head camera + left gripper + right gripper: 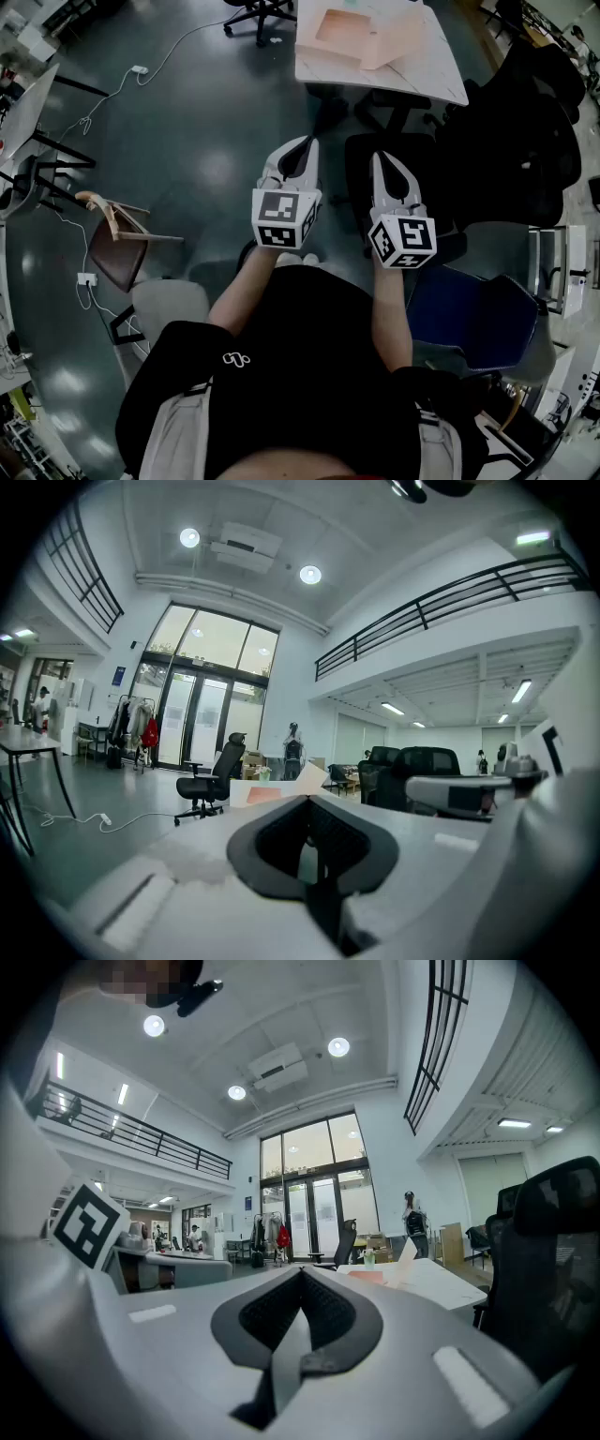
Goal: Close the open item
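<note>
Box (352,33) — open top plain only from the head view; left gripper (309,142) and right gripper (377,159) jaws closed, empty.

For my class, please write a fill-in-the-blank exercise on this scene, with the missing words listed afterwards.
1. The cardboard box rests on a white ___.
2. The box's top is ___.
3. The left hand-held gripper and the right hand-held gripper both have their jaws ___, with nothing between them.
Missing words: table; open; shut.
</note>
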`<state>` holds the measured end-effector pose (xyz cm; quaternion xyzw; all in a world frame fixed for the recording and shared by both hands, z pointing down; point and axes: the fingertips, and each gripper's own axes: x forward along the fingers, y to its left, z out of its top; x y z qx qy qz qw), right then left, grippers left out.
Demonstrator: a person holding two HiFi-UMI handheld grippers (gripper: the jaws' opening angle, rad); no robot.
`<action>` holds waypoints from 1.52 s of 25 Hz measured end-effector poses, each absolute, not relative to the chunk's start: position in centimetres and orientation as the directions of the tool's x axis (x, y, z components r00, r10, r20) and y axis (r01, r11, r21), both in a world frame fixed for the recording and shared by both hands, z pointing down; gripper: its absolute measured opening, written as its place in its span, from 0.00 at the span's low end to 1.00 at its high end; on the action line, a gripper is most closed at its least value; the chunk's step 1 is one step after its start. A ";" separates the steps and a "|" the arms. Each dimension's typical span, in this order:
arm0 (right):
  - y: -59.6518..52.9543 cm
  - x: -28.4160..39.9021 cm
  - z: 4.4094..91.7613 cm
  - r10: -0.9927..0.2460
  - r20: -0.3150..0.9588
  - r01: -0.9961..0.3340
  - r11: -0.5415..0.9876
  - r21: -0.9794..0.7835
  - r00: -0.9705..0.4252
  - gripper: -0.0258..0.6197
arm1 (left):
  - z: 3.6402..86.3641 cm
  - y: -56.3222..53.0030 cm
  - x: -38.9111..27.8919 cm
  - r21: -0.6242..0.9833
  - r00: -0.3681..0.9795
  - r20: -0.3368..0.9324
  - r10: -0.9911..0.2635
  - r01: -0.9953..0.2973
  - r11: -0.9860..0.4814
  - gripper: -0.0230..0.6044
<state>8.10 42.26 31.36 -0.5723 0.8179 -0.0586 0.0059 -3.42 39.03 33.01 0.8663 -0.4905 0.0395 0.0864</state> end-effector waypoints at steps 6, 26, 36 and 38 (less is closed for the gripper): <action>41.6 9.6 31.5 -0.937 0.052 -0.934 0.339 -0.117 -0.346 0.04 | 33.2 38.5 -2.1 0.119 0.509 0.159 -0.846 -0.861 -0.495 0.04; 34.1 11.6 35.0 -0.932 0.066 -0.919 0.336 -0.204 -0.355 0.08 | 36.4 31.7 -1.5 0.145 0.492 0.228 -0.840 -0.870 -0.471 0.04; 20.9 14.2 35.4 -0.970 0.085 -0.948 0.199 -0.246 -0.226 0.13 | 36.9 17.3 0.6 0.149 0.587 0.264 -0.765 -0.809 -0.569 0.04; 17.9 14.3 36.1 -0.974 0.103 -0.949 0.170 -0.265 -0.203 0.16 | 37.2 14.2 0.3 0.152 0.595 0.274 -0.756 -0.802 -0.577 0.04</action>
